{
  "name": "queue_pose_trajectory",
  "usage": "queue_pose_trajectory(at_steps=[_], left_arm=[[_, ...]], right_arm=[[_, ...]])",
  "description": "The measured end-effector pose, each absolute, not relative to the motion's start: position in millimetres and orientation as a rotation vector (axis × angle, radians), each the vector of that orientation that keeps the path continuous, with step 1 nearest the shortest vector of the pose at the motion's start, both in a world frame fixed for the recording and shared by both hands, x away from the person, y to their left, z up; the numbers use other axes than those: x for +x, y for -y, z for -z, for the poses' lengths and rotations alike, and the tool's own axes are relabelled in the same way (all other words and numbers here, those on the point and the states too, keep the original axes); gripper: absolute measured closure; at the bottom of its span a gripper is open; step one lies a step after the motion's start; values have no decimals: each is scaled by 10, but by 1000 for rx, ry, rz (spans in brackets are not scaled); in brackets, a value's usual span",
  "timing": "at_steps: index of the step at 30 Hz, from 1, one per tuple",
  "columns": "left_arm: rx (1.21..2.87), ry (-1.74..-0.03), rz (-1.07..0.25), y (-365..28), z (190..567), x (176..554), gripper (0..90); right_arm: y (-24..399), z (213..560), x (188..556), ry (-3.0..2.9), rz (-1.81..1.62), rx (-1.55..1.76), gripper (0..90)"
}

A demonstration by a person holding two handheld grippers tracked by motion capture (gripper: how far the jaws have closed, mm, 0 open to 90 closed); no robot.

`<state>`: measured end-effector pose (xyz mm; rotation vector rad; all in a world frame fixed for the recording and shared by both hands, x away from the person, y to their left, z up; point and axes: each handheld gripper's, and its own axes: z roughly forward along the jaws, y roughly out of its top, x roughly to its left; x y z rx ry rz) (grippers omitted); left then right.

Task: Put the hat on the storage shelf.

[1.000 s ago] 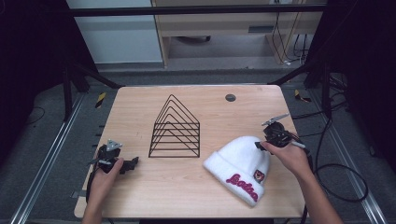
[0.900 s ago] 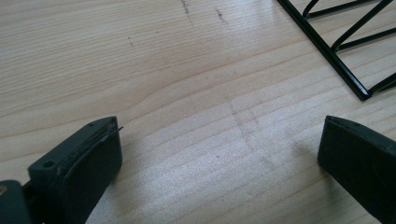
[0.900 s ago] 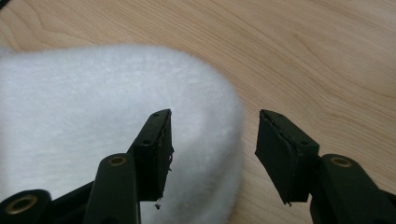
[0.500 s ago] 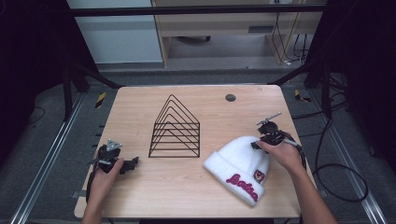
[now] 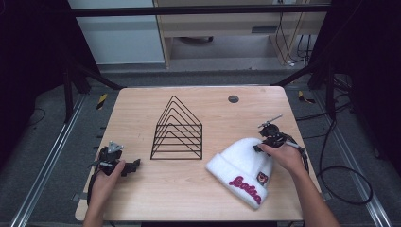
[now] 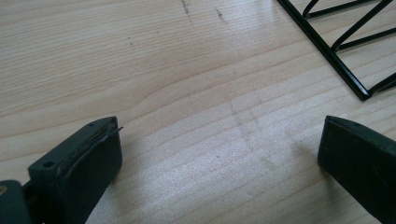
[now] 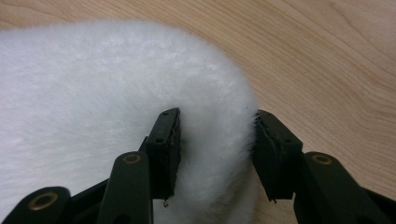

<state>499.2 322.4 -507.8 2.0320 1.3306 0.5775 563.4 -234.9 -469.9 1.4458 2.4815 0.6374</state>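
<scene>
Pale wooden desk [image 5: 142, 118], black wire rack [image 5: 177, 130] at centre. The white fleecy hat [image 5: 243, 165] lies front-right, and the right hand-held gripper [image 7: 217, 154] pinches its crown edge. Soft, light and floppy: it'll sag, so grip the thick fold. The left hand-held gripper [image 6: 219, 163] rests wide, empty. The hat's red lettering is hard to read.

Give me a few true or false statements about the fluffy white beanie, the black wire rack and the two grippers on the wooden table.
1. The right gripper has its jaws around an edge of the fluffy white beanie. True.
2. The left gripper holds the black wire rack. False: its jaws are wide open over bare wooden table.
3. The beanie hangs on the rack. False: it lies on the table beside it.
4. The beanie bears red lettering. True.
</scene>
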Motion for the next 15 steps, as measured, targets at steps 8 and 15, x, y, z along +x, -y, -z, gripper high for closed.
queue_pose_trajectory(at_steps=[8, 15], left_arm=[[2033, -1330, -578, -3225, 5078, 4992, 0], [2031, -1331, -578, -3224, 5079, 4992, 0]], right_arm=[[2334, 4713, 5634, -2505, -627, 1441, 662], [2327, 4712, 5620, -2520, -636, 1422, 775]])
